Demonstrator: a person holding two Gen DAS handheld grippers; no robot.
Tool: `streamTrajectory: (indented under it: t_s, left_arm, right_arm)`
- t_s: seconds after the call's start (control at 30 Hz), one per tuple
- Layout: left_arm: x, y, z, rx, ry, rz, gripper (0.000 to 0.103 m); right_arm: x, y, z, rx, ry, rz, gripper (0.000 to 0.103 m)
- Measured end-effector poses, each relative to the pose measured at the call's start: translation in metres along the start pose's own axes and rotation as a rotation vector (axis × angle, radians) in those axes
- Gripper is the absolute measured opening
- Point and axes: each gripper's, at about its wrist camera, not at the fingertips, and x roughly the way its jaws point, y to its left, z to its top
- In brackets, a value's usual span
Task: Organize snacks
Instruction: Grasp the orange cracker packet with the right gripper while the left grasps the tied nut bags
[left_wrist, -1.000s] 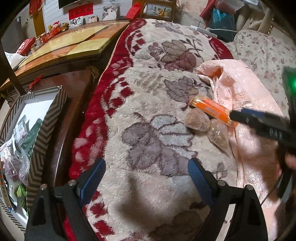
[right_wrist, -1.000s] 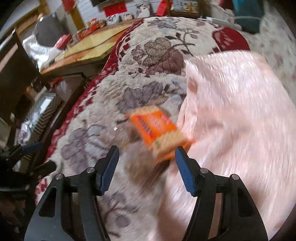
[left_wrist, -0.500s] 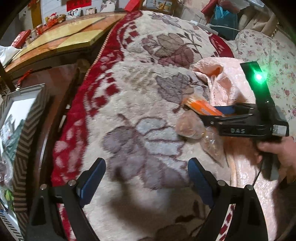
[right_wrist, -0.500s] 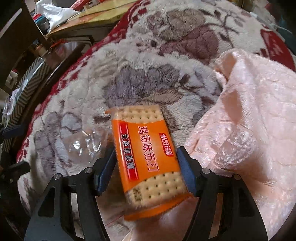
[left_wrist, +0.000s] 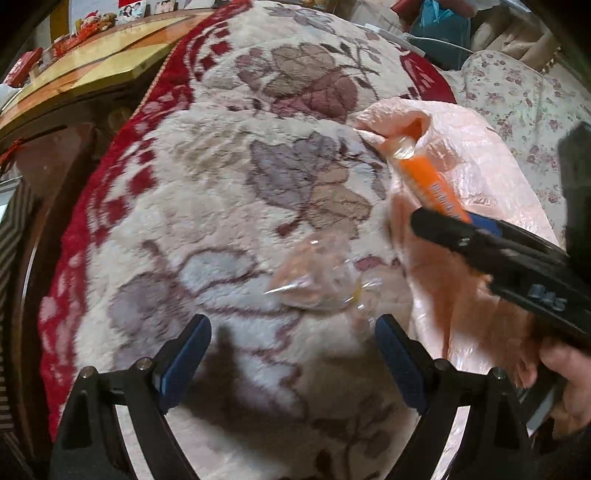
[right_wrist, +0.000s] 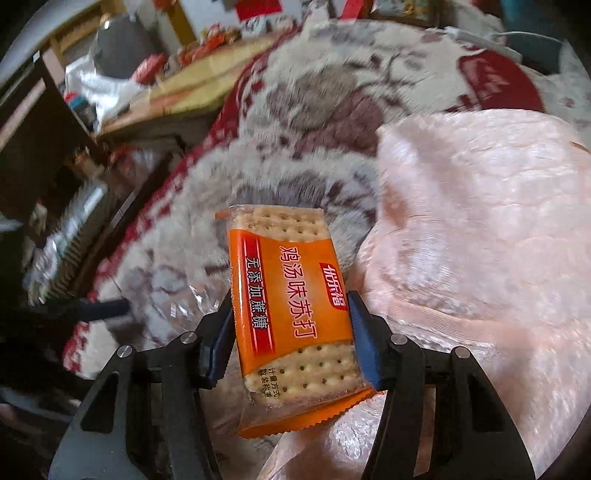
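The right claw (right_wrist: 291, 339) was closed on an orange cracker packet (right_wrist: 291, 306), its 2 blue pads pressing the packet's long edges. The right wrist view showed the packet's face, with printed Chinese characters and pale crackers visible through clear windows at both ends. The left wrist view caught the same packet (left_wrist: 430, 184) only edge-on, as a thin orange strip sticking out past the right claw (left_wrist: 458, 225), raised above a pink quilt (left_wrist: 480, 155).

The left claw (left_wrist: 291, 354) hung wide open with nothing between its fingers, above a floral fleece blanket (left_wrist: 229, 206) with a red border. Just ahead of it, a clear bag of brownish snacks (left_wrist: 317, 277) lay on the blanket, touching the edge of the pink quilt. In the right wrist view that bag showed only as a blurred glint of plastic (right_wrist: 177, 299) left of the packet.

The left view alone showed the person's right hand (left_wrist: 565, 376) gripping the handle. The right view alone showed a cluttered desk (right_wrist: 207, 77) beyond the blanket, too blurred to read.
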Motion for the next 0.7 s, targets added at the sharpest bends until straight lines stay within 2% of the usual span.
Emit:
streamTrajectory:
  t_s: [0.13,0.23,0.33,0.4,0.43,0.53,0.57,0.6,0.7]
  left_arm:
    - [0.014,-0.019,0.006,0.059,0.013,0.010,0.093]
    - [0.029,-0.033,0.009,0.106,0.040,-0.001,0.094]
    - [0.043,-0.043,0.012,0.159,0.056,0.011,0.101]
    - [0.043,-0.046,0.011,0.192,0.026,0.006,0.099]
    - [0.043,-0.046,0.010,0.203,0.015,-0.004,0.095]
    - [0.038,-0.044,0.008,0.221,-0.008,-0.016,0.065]
    - [0.035,-0.042,0.007,0.227,-0.004,-0.030,0.047]
    - [0.032,-0.040,0.007,0.227,0.005,-0.049,0.035]
    - [0.025,-0.030,0.005,0.217,0.018,-0.083,0.033]
  right_arm:
    - [-0.019,-0.012,-0.002,0.070,-0.061,0.020,0.056]
    - [-0.022,-0.018,-0.003,0.099,-0.071,0.020,0.056]
    - [-0.020,-0.022,-0.004,0.123,-0.076,0.028,0.056]
    - [-0.020,-0.024,-0.005,0.129,-0.078,0.028,0.056]
    - [-0.019,-0.024,-0.006,0.129,-0.077,0.028,0.056]
    - [-0.018,-0.025,-0.008,0.135,-0.077,0.026,0.056]
    - [-0.018,-0.025,-0.008,0.136,-0.077,0.027,0.056]
    - [-0.018,-0.025,-0.008,0.136,-0.078,0.027,0.056]
    - [-0.019,-0.023,-0.009,0.133,-0.080,0.026,0.056]
